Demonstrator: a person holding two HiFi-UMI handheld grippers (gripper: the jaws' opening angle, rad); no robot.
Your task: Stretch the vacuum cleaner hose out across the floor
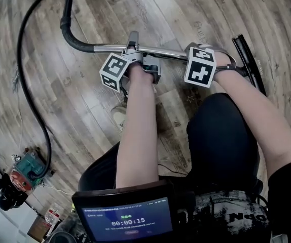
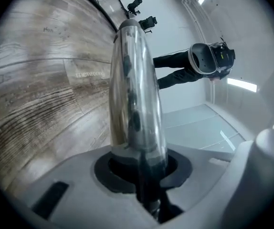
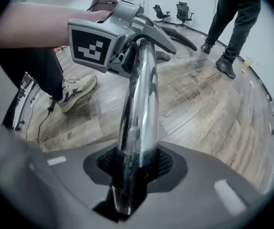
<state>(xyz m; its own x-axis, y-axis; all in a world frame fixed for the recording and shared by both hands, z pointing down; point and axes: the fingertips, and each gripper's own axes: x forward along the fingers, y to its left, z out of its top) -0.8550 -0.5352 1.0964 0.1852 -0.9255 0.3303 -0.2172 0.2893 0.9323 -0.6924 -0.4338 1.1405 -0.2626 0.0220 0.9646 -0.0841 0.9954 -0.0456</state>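
Both tongs are closed on the same chrome tube (image 1: pixel 166 52) of the vacuum cleaner, which lies across the wooden floor (image 1: pixel 84 110) in front of the person. In the head view the left gripper (image 1: pixel 134 48) holds the tube near its middle and the right gripper (image 1: pixel 192 52) holds it further along, near the black floor nozzle (image 1: pixel 249 59). In the left gripper view the left gripper (image 2: pixel 144 171) has its black pads pressed on the tube (image 2: pixel 134 94). In the right gripper view the right gripper (image 3: pixel 132 168) also has its pads on both sides of the tube (image 3: pixel 137 99).

The vacuum cleaner hose (image 1: pixel 19 54) is not between any jaws. It starts at the black bent handle (image 1: pixel 74 41) at the tube's end, left of the left gripper. From there it rises in an arc and comes down the left side to the red and teal vacuum cleaner body (image 1: pixel 26 168). It lies in one long curve, well apart from both grippers.

A screen (image 1: pixel 128 219) at the bottom of the head view shows "00:00:15"; the smaller lines on it are too small to read. Some floor planks carry faint print (image 3: pixel 193 95) that I cannot read with confidence.
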